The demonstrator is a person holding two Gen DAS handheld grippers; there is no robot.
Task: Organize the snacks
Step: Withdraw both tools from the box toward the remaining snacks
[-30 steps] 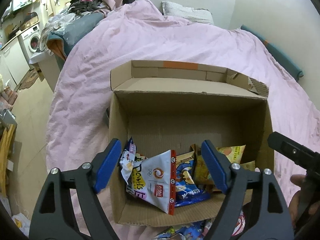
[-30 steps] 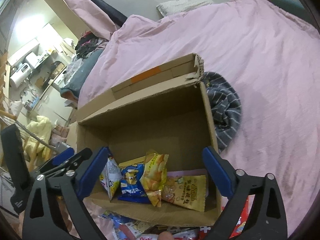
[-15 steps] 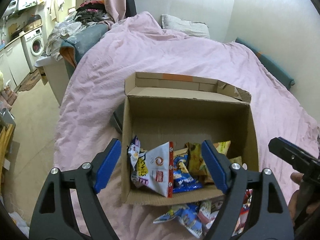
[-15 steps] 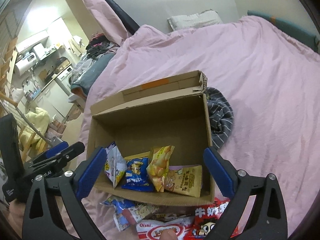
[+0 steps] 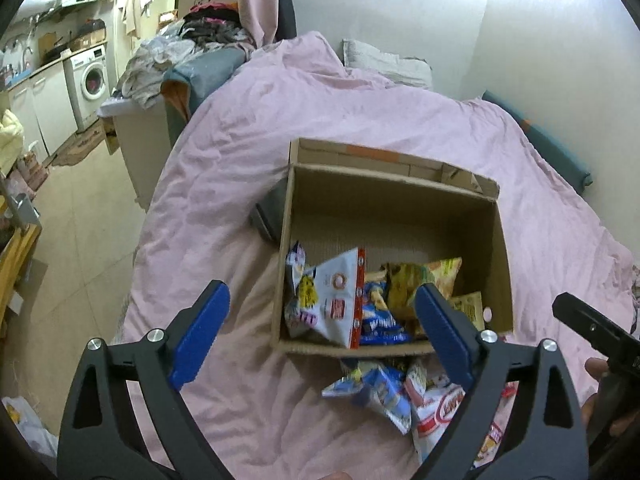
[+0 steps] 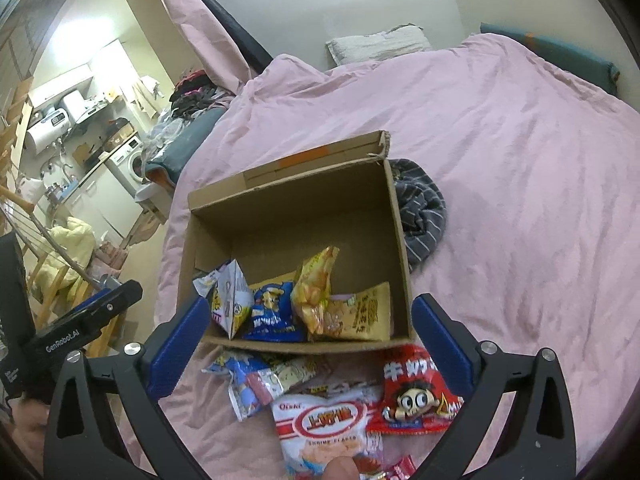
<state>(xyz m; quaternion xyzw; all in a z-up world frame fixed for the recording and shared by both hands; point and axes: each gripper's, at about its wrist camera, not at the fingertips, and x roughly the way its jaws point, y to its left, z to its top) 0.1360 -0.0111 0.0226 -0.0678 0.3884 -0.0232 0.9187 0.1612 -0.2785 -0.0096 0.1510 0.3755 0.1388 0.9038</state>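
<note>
Since a second ago: you've drawn both claws back and up from the cardboard box (image 5: 394, 248); it sits smaller and farther ahead of the fingers now, and the loose packets on the pink duvet (image 5: 224, 184) have come into view under your claws.
Left claw (image 5: 320, 332): its jaws are opening, blue pads well apart, with nothing between them.
Right claw (image 6: 312, 340): jaws wide apart and empty, nothing pressed between the pads.
Done, left part of box: a white packet with a red edge (image 5: 340, 300) stands on end, just ahead of your left claw and inside the near wall.
Done, middle of box: a blue packet (image 6: 272, 312) leans next to it.
Done, right part of box: a crumpled yellow bag (image 6: 314, 288) and a flat yellow packet (image 6: 364, 314) sit ahead of your right claw.
Box room: the far half looks bare, so you have plenty of space.
Left to do, near-left of pile: a blue-and-white packet (image 6: 244, 388) lies outside the box, below your right claw's left finger.
Left to do, centre: the white Oishi bag (image 6: 324, 428) lies nearest you.
Left to do, right: the red cartoon-face bag (image 6: 416, 392) lies touching the box's near wall.
Judgement: roughly half sorted; several packets are still out.
</note>
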